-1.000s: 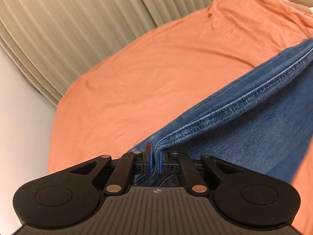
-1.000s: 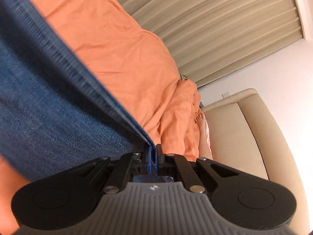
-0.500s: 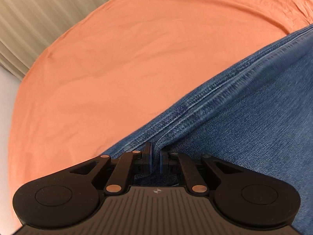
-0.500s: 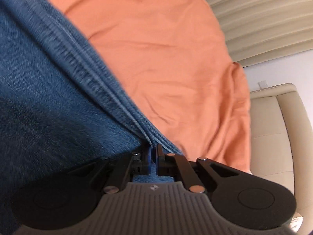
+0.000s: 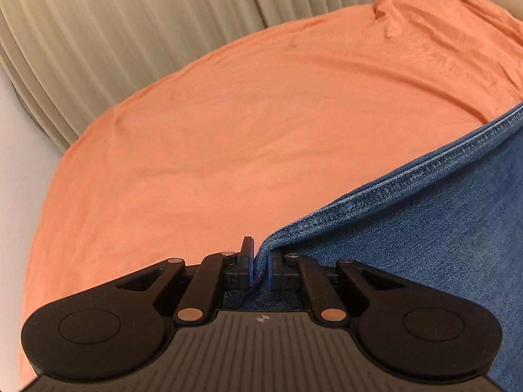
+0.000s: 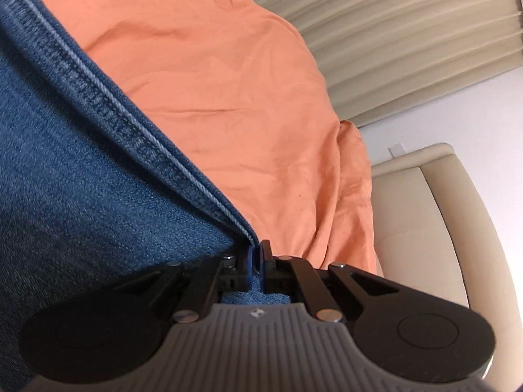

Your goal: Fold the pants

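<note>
- The blue denim pants (image 5: 425, 228) lie on the orange sheet (image 5: 228, 147), seamed edge stretched between both grippers.
- Left gripper (image 5: 260, 266): clenched on the pants' edge.
- Right gripper (image 6: 256, 263): clenched on the same edge.
- Beige pleated curtain (image 5: 114, 32) stands behind the sheet; a cream armchair (image 6: 441, 228) beside it.

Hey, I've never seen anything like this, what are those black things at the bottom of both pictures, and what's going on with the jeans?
Those are two hand-held grippers; a person carries one in each hand, and each has a camera looking forward along its fingers. One picture is from the left gripper, the other from the right gripper. Both are shut on the seamed edge of a pair of blue jeans, which stretches between them over an orange sheet. Beige curtains hang behind, and a cream chair stands on the right.
</note>
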`<state>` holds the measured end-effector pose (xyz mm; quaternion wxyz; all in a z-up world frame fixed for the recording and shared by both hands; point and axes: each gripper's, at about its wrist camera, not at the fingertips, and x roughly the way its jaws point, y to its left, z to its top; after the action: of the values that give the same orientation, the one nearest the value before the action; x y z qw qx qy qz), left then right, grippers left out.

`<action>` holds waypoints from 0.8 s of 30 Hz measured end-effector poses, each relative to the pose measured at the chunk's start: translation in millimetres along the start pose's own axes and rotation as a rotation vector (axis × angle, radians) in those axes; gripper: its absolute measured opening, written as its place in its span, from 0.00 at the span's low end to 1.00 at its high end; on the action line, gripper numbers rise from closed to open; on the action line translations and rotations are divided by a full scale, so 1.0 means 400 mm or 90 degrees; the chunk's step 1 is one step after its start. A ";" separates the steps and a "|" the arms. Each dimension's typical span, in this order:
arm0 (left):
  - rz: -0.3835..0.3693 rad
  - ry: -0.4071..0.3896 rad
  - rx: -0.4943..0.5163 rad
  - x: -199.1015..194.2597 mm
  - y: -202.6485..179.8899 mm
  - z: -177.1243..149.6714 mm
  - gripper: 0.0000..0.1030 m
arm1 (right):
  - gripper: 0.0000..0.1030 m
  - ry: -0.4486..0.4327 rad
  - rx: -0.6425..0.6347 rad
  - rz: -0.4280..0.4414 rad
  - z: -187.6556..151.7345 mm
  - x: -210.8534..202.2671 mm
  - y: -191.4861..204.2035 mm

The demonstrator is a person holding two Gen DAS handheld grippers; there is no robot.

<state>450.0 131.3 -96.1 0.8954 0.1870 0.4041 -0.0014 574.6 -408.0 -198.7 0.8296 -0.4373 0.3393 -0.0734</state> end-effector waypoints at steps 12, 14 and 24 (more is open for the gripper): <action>-0.013 -0.013 -0.046 -0.048 0.044 -0.034 0.85 | 0.61 0.054 0.092 0.040 0.012 -0.024 -0.060; -0.024 -0.008 -0.070 -0.091 0.078 -0.064 0.84 | 0.62 0.053 0.136 0.071 0.016 -0.069 -0.080; -0.138 0.002 -0.431 -0.323 0.363 -0.315 0.84 | 0.65 0.020 0.256 0.294 -0.011 -0.474 0.067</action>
<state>294.0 289.3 -30.1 0.9006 -0.1641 0.4007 0.0377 423.5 -315.3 -126.5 0.8890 -0.1744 0.4210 0.0449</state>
